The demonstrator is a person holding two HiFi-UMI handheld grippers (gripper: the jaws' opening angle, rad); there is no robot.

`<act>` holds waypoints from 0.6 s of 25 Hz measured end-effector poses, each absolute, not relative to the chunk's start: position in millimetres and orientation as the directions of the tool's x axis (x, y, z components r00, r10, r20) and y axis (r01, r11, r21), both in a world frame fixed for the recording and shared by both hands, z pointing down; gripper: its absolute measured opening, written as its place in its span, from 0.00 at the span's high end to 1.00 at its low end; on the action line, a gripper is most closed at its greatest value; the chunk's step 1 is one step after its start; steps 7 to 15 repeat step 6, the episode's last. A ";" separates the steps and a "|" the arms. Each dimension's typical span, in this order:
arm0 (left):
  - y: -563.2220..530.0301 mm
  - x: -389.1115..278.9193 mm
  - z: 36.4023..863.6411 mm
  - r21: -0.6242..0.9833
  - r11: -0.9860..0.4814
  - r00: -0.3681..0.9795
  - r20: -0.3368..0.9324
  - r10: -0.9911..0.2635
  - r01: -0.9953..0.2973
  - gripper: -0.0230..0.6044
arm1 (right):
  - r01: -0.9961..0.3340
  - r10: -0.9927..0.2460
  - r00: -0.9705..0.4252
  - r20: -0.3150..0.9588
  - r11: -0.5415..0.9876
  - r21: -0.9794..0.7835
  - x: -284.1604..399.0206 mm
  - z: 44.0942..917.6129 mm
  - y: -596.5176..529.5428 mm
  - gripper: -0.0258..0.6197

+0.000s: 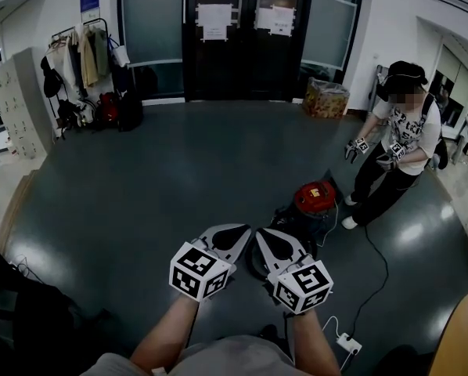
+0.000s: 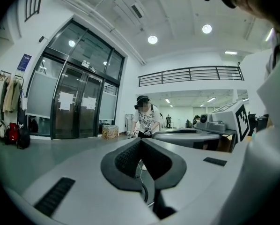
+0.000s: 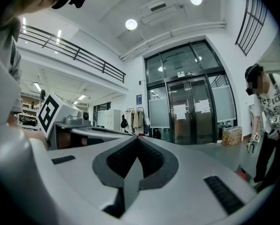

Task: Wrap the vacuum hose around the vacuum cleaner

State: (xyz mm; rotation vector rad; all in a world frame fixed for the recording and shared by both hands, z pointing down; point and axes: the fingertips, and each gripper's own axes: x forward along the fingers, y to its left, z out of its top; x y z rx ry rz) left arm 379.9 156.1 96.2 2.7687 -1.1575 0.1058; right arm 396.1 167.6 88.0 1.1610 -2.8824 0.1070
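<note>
The vacuum cleaner point(image 1: 311, 202), a dark canister with a red top, stands on the grey floor just beyond my grippers. Its black hose point(image 1: 254, 263) curls on the floor beside it, partly hidden behind the jaws. My left gripper point(image 1: 240, 230) and right gripper point(image 1: 262, 234) are held side by side in front of me, short of the vacuum. Both are shut with nothing between the pads. In the left gripper view the left gripper point(image 2: 141, 141) shows closed jaws, and the right gripper point(image 3: 138, 138) looks the same in its own view.
Another person point(image 1: 400, 143) with grippers stands bent over, right of the vacuum. A black cable point(image 1: 381, 266) runs over the floor to a white power strip point(image 1: 346, 343). A coat rack point(image 1: 81, 61) stands far left, a box point(image 1: 325, 99) by the dark doors point(image 1: 250, 37), a wooden table point(image 1: 462, 339) at bottom right.
</note>
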 end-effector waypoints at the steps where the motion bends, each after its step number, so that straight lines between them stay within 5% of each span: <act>1: 156.4 379.8 97.6 0.102 -0.695 0.702 0.119 -0.702 -0.712 0.95 | -0.693 -0.691 -0.720 0.056 0.719 -0.052 396.3 89.0 168.2 0.95; 15: 157.3 383.5 100.4 0.101 -0.704 0.711 0.123 -0.692 -0.703 0.95 | -0.699 -0.697 -0.715 0.056 0.713 -0.054 399.7 91.2 168.4 0.95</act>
